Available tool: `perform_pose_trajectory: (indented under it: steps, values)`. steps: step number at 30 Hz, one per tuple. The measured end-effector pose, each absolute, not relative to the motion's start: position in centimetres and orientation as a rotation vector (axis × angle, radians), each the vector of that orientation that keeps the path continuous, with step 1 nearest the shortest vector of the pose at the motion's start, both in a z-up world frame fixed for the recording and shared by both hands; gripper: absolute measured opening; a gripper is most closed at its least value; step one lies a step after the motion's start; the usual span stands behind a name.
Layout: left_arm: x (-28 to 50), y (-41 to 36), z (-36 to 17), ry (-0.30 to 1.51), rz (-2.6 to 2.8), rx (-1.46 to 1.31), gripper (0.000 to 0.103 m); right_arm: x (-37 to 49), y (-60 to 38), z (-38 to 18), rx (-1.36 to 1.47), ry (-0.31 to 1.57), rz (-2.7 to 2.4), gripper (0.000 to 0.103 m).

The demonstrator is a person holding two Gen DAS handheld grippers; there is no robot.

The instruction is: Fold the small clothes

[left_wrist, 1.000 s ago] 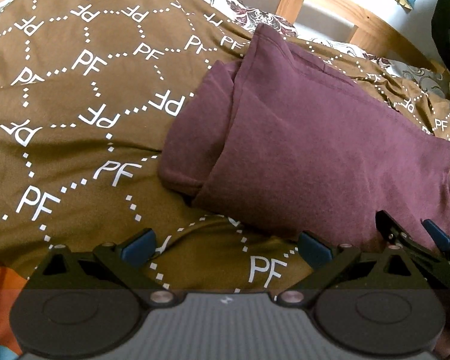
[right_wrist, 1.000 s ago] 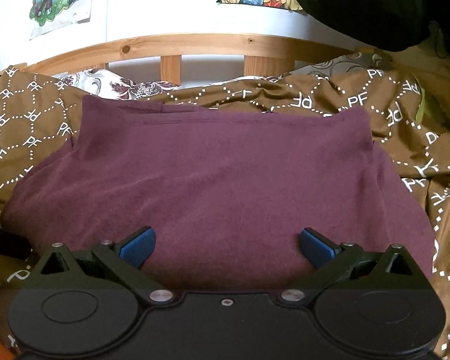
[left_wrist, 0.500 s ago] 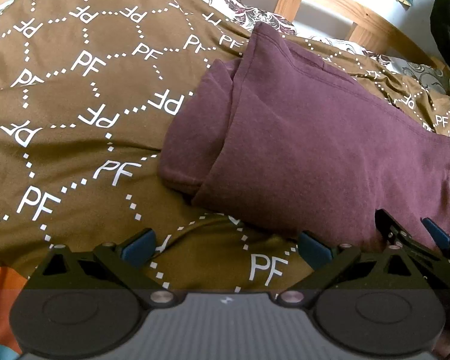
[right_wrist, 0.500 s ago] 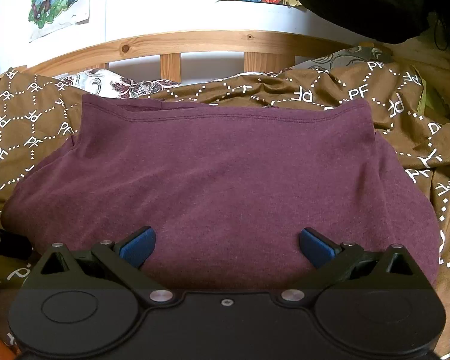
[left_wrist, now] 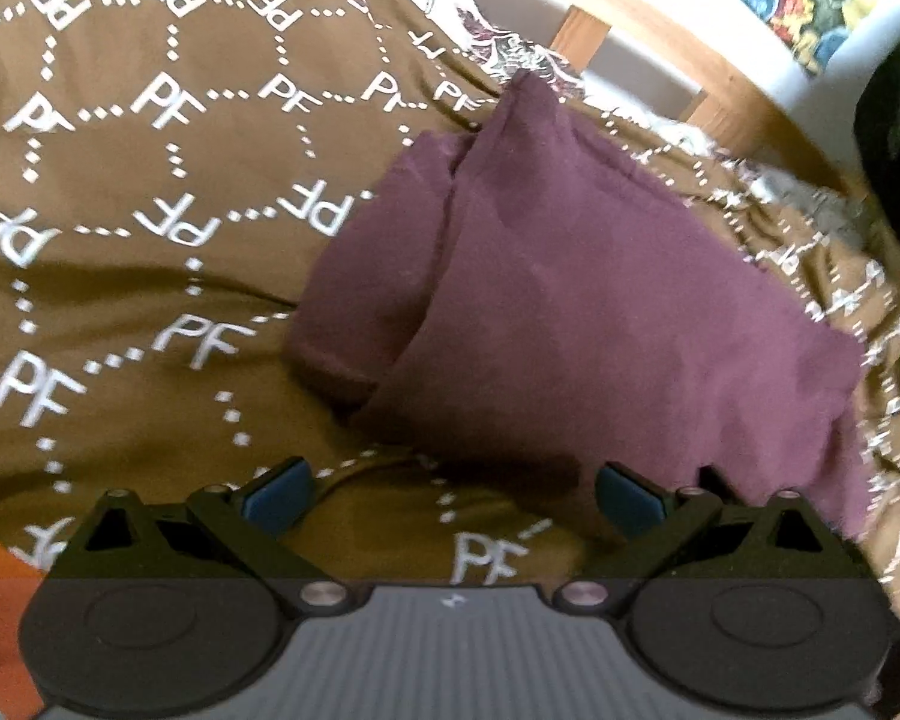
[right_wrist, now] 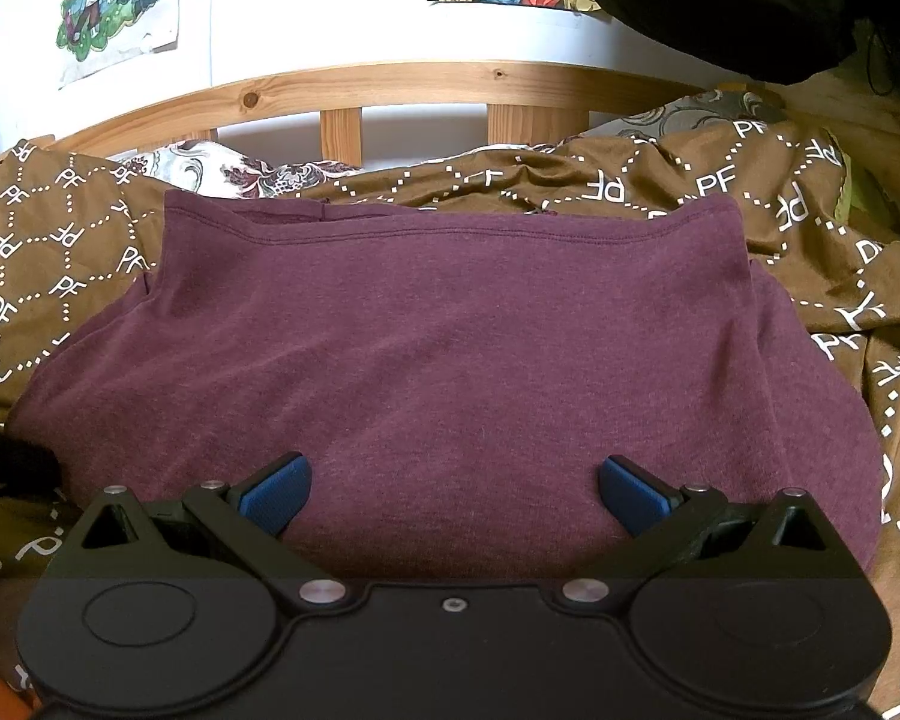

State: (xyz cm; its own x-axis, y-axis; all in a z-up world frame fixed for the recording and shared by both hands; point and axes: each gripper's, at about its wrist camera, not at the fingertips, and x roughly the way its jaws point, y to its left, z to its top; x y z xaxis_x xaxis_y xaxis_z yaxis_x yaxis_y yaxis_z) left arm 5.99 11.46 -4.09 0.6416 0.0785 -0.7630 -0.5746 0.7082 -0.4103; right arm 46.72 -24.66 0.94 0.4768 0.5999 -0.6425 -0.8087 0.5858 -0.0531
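Centrally, a folded maroon knit garment lies on the brown PF-patterned bedspread before the wooden bed rail. Left hand-held gripper and right hand-held gripper both gape wide, holding nothing.

Maroon shirt: soft matt knit cloth, faint heathered texture, stitched hem along the far edge. Brown bedspread: smooth woven cloth, slight sheen, white printed lettering. Headboard: pale wood, visible knots, satin finish. Right gripper and left gripper: matt black plastic bodies, blue ribbed rubbery-looking pads, bright metal screw heads. Posters: paper, slightly curled.
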Motion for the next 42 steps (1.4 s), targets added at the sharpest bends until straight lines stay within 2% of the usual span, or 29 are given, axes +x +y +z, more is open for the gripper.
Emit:
perform_pose_trajectory:
  steps: [19, 21, 23, 24, 26, 31, 35, 42]
  values:
    - [9.9, 14.1, -6.9, 0.697, 0.417, -0.871, 0.1, 47.3, -25.1, 0.7, -0.338, 0.636, 0.903, 0.102]
    - [9.8, 13.8, -6.7, 0.698, 0.462, -0.864, 0.092, 47.4, -25.1, 0.6, -0.338, 0.635, 0.903, 0.102]
    - [9.6, 13.7, -6.5, 0.694, 0.491, -0.878, 0.077, 47.3, -25.1, 0.6, -0.338, 0.634, 0.902, 0.102]
    - [9.4, 13.8, -6.5, 0.692, 0.504, -0.886, 0.074, 47.3, -25.1, 0.6, -0.338, 0.634, 0.902, 0.102]
    - [9.2, 13.7, -6.3, 0.697, 0.529, -0.891, 0.055, 47.3, -25.1, 0.6, -0.337, 0.63, 0.899, 0.102]
    - [9.3, 12.6, -4.8, 0.679, 0.527, -0.803, 0.029, 47.2, -25.1, 0.8, -0.349, 0.624, 0.9, 0.102]
    - [9.7, 11.0, -3.1, 0.629, 0.518, -0.706, 0.021, 46.9, -24.8, 1.5, -0.397, 0.625, 0.922, 0.102]
    - [11.1, 7.5, 1.3, 0.509, 0.401, -0.484, 0.018, 48.9, -26.3, 4.8, -0.397, 0.579, 0.925, 0.102]
